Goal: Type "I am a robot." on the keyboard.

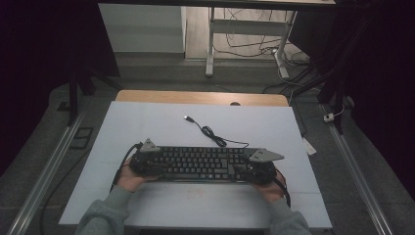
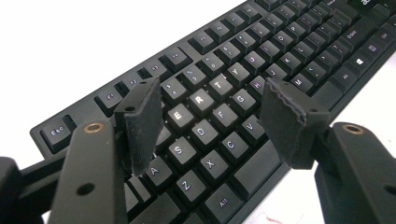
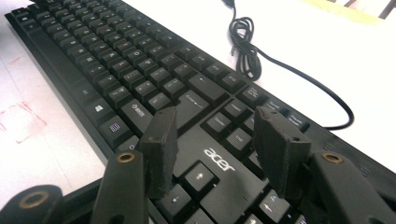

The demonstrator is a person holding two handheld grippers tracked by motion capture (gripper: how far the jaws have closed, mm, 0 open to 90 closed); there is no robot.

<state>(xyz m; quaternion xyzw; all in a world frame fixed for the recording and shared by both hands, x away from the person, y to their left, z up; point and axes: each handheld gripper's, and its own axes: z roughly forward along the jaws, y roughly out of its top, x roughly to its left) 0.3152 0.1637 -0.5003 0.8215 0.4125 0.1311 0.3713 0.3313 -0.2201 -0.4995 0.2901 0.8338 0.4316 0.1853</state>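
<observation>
The black keyboard point(image 1: 198, 163) lies flat across the white table's near half, cable uncoiled behind.

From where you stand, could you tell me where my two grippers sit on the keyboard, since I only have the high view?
Observer: The left gripper hovers open above the E, R, D and F keys of the keyboard.
Operator: Thank you. And the right one, please?
Observer: The right gripper is open too, its jaws above the acer logo, near the arrow keys.
Operator: Is the cable in the way?
Observer: No; the cable lies coiled on the white table behind the keyboard, apart from both grippers.
</observation>
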